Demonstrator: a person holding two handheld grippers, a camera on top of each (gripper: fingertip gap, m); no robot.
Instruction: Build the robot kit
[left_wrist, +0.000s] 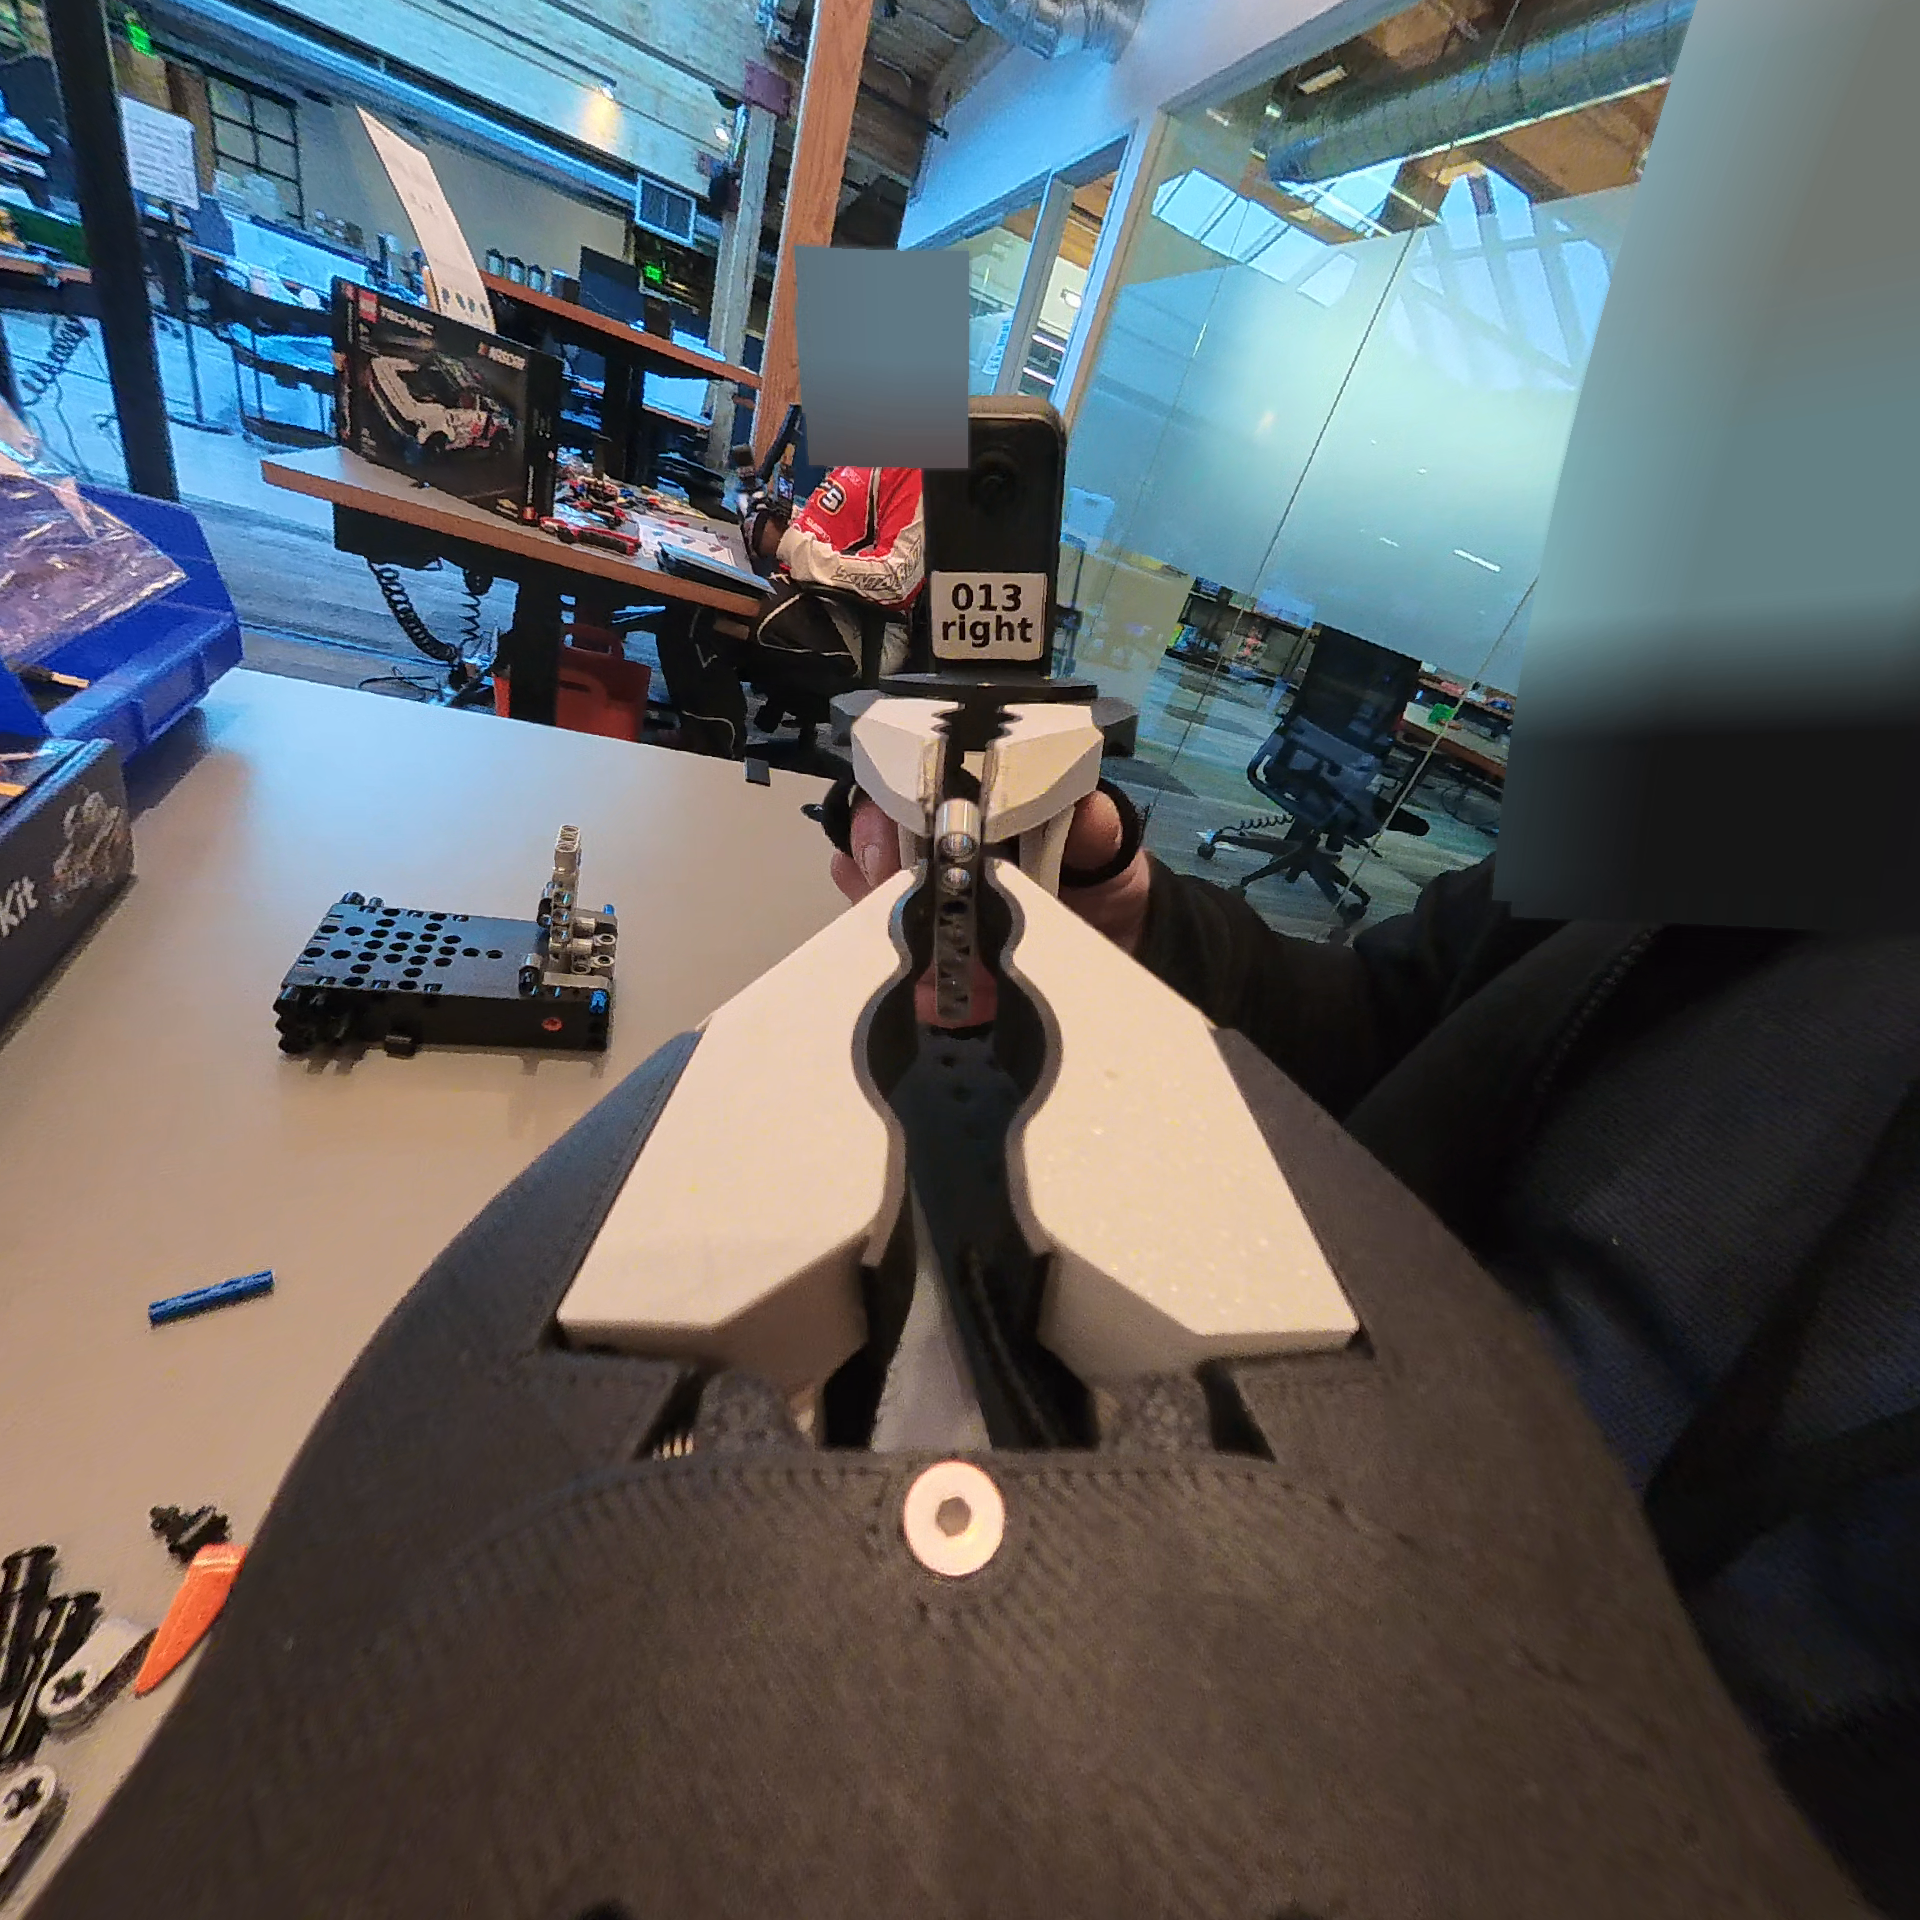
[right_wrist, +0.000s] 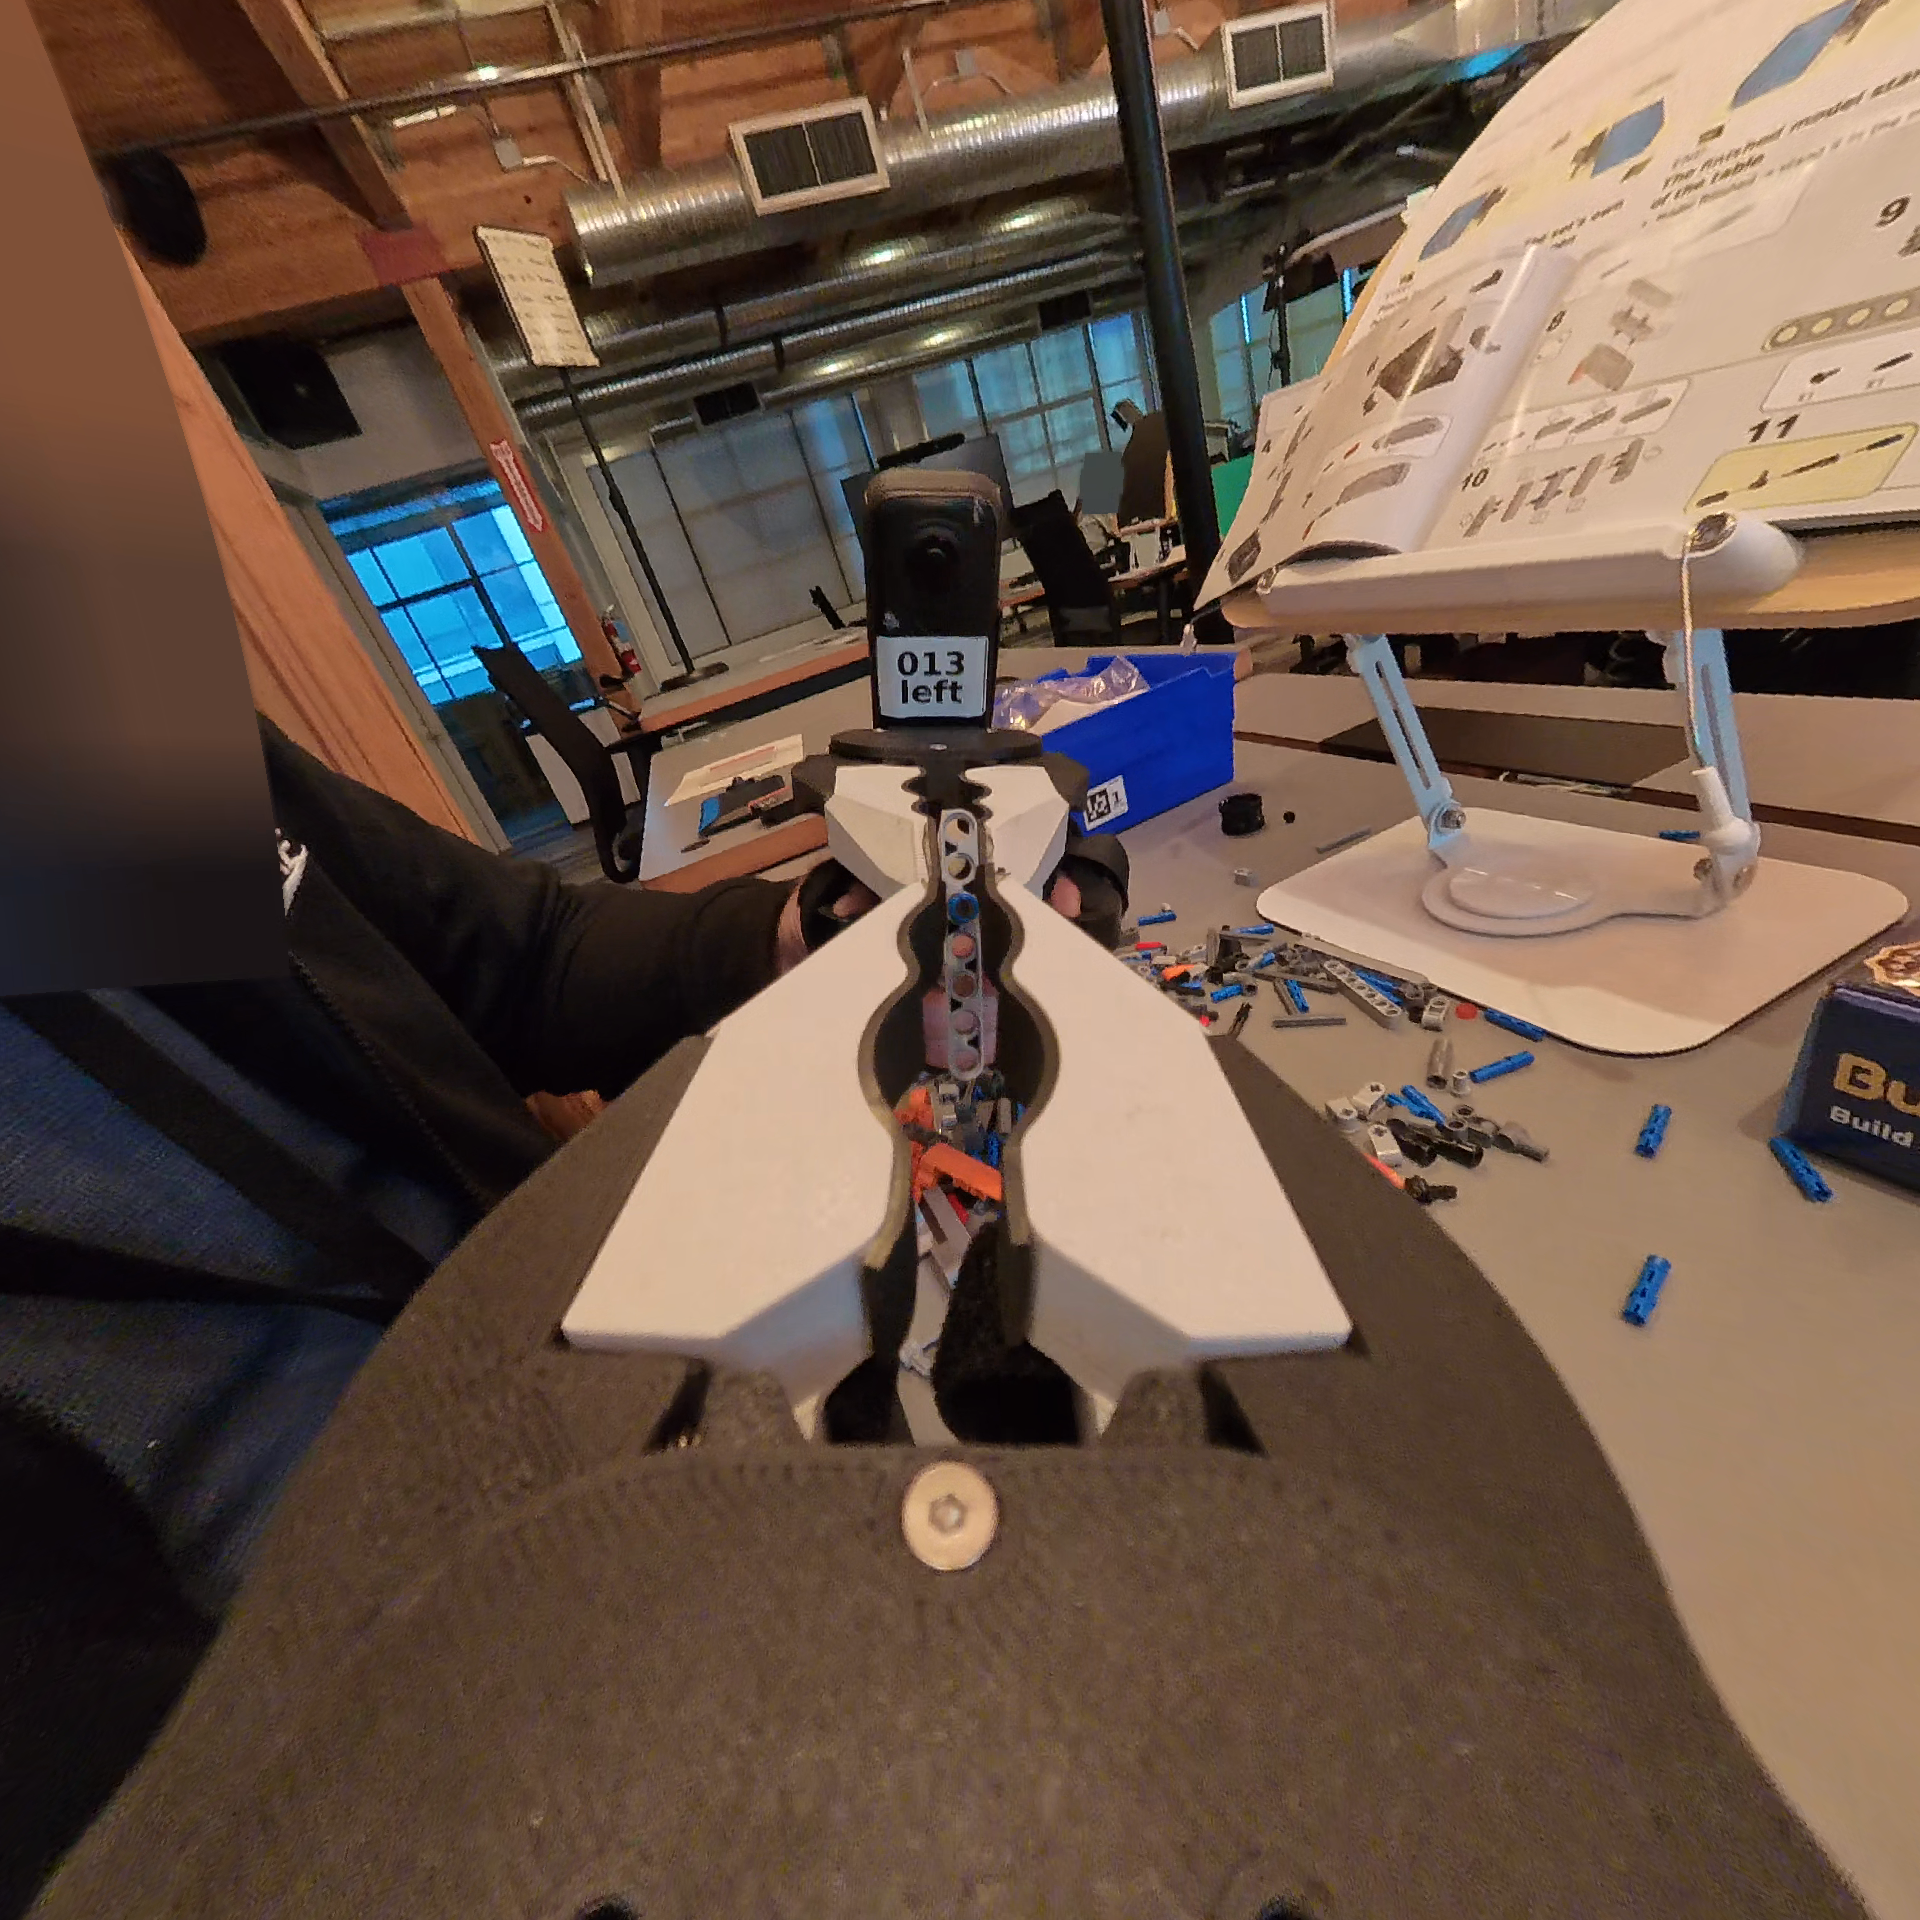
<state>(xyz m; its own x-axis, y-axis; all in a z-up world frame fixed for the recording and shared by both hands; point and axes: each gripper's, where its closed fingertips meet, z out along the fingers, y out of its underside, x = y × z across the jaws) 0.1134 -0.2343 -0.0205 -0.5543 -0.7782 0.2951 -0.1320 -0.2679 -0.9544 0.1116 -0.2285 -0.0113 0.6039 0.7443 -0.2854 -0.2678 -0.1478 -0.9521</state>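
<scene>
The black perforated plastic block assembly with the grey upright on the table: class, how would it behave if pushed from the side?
The black perforated plastic block assembly lies flat and wide, so it would probably slide on the smooth grey table rather than tip. Its grey upright stack is tall and narrow, so pushing there might snap it loose. It looks rigid.

Left hand-held gripper (left_wrist: 951, 894): white fingers, black textured body. Beam (right_wrist: 962, 935): light grey, perforated. Assembly (left_wrist: 447, 971): black with grey section and blue pins. Desk (left_wrist: 416, 790): grey. Bin (right_wrist: 1143, 727): blue. Loose pins (right_wrist: 1647, 1288): blue.
</scene>
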